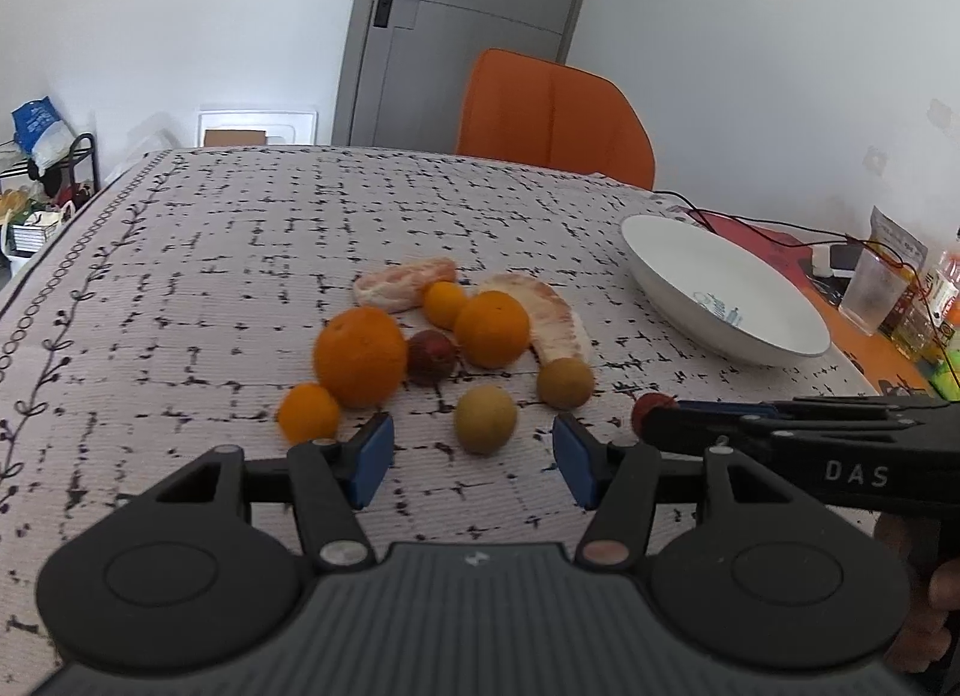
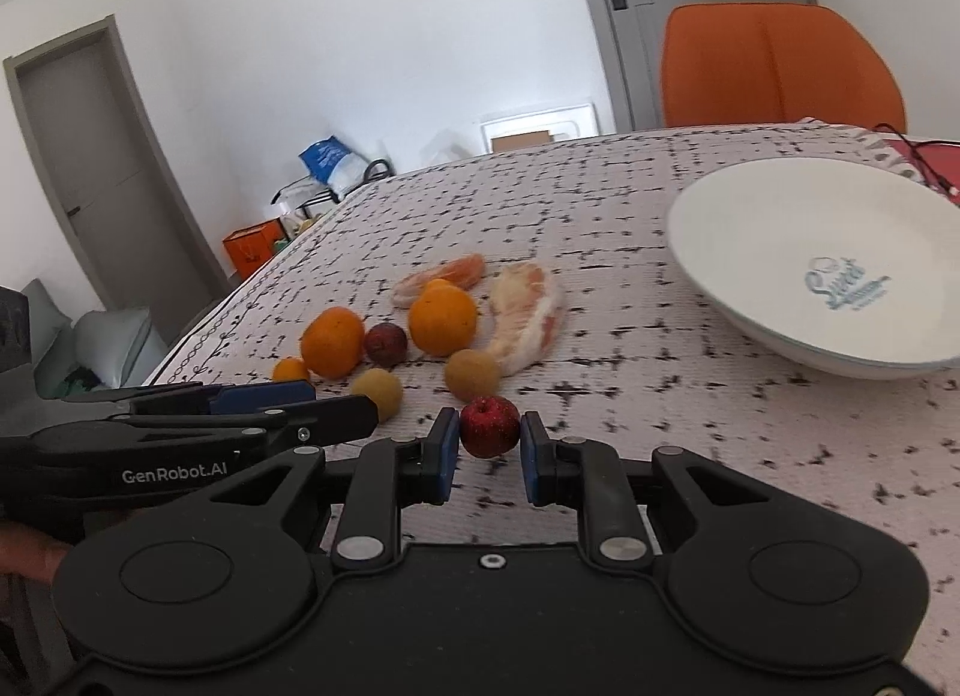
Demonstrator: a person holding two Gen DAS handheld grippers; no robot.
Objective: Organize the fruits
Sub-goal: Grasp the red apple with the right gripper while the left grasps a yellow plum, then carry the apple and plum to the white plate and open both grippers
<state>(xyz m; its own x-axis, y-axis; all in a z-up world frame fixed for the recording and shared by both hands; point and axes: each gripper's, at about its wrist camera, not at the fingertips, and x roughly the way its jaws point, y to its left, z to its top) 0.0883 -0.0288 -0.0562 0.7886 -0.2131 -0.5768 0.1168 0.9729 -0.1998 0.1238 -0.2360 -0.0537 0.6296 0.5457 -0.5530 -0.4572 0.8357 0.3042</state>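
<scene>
My right tongs [image 2: 490, 437] are closed on the small red fruit [image 2: 489, 426], low centre of frame. The empty plate [image 2: 738, 252] lies upper right. My left tongs [image 1: 473, 459] stand half open, empty, the tan fruit [image 1: 485, 419] just ahead.

Bare tablecloth [image 2: 690, 396] open toward the plate [image 2: 750, 252] — fruit cluster [image 2: 414, 330] crowding left, chair [image 2: 780, 72] behind

The right claw [image 2: 490, 444] points down at a slant with its blue pads pressed on both sides of a small red fruit [image 2: 489, 426], while the left claw [image 1: 474, 459], angled down likewise, stands open and empty just beside it.
</scene>
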